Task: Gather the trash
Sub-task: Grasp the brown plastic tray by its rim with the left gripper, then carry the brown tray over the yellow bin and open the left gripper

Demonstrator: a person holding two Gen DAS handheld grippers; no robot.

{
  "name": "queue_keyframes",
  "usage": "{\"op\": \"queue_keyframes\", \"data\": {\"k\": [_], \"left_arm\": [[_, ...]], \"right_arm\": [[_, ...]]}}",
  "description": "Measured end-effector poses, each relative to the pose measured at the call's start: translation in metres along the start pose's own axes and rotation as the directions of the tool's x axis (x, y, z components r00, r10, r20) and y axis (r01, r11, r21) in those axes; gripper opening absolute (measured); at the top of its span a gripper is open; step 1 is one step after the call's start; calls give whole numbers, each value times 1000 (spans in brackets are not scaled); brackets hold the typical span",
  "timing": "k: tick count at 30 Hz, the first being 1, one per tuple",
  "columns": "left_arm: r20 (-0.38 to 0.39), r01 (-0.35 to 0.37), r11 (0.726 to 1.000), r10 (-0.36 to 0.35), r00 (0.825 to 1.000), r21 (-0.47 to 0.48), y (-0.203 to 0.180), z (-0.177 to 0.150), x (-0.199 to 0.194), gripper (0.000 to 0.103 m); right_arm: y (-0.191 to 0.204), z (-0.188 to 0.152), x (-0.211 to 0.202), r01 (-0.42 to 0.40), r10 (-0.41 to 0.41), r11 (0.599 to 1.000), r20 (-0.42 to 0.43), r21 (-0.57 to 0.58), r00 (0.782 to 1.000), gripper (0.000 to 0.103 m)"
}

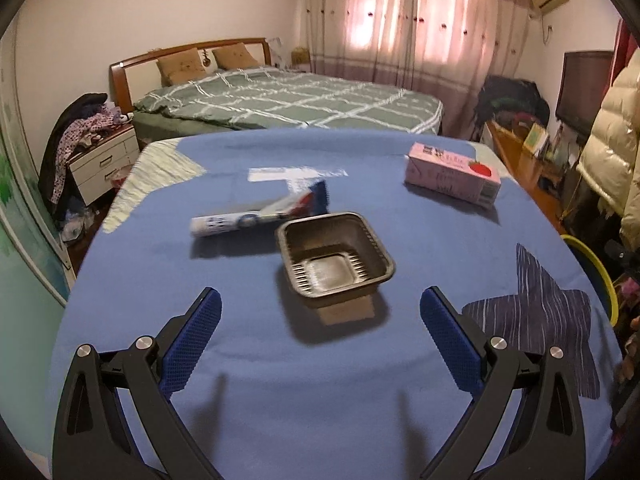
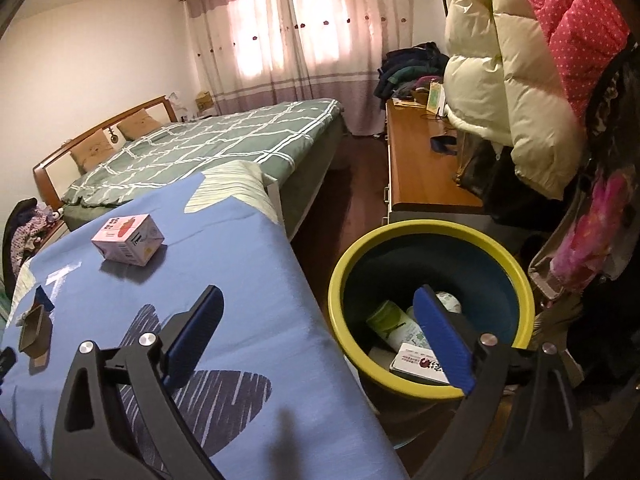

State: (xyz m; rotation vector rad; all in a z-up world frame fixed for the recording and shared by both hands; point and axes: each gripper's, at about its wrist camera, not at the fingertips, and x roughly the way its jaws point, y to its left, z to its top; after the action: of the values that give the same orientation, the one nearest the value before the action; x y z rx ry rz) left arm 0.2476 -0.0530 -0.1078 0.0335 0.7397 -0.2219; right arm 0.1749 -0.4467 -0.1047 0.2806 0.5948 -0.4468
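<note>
Facing the tray (image 1: pixel 335 258) at twelve o'clock, my left hand-held gripper (image 1: pixel 320 330) is spread, empty; light, flimsy plastic, so I'd pinch its rim. Right hand-held gripper (image 2: pixel 318 334) gapes empty near the bin (image 2: pixel 432 308).

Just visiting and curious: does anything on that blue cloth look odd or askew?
Yes: the dark tray sits tilted on a small cardboard piece, and the squeezed tube lies crumpled beside it. Nothing looks spilled.
</note>
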Motion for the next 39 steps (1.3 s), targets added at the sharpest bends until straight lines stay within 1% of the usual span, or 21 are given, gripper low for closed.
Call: {"op": "queue_keyframes", "data": {"k": [5, 10, 13, 15, 16, 19, 25, 31, 35, 39], "left_arm": [[-63, 7, 1000, -8, 998, -14, -10, 13, 27, 98], [-115, 8, 998, -15, 993, -63, -11, 29, 48, 98], [-124, -16, 998, 8, 992, -61, -14, 36, 59, 98], [-137, -27, 998, 19, 990, -57, -14, 38, 66, 95], [-150, -28, 998, 18, 989, -60, -14, 39, 69, 91], [-174, -22, 997, 9, 985, -76, -10, 38, 76, 85], [-189, -17, 997, 4, 982, -69, -11, 35, 83, 73], [-155, -8, 999, 1, 988, -46, -23, 34, 69, 71], [-121, 40, 999, -40, 992, -2, -48, 37, 49, 71], [-111, 120, 991, -112, 987, 61, -88, 41, 35, 71]], "right_arm": [[0, 0, 1, -10, 10, 1000, -9, -1, 1000, 91], [1, -1, 4, -18, 18, 1000, -24, 1, 1000, 91], [0, -1, 5, -24, 24, 1000, -31, 2, 999, 91], [1, -1, 5, -23, 23, 1000, -34, 1, 999, 91], [0, -1, 6, -24, 24, 1000, -34, 1, 999, 91], [0, -1, 6, -24, 24, 1000, -35, 1, 999, 91], [1, -1, 6, -26, 26, 1000, -35, 1, 999, 91], [2, -1, 2, -28, 28, 1000, -18, -7, 999, 91], [-2, 1, -9, -46, 46, 999, -10, -12, 999, 91], [-19, 1, -26, -24, 24, 999, 7, -33, 1000, 91]]}}
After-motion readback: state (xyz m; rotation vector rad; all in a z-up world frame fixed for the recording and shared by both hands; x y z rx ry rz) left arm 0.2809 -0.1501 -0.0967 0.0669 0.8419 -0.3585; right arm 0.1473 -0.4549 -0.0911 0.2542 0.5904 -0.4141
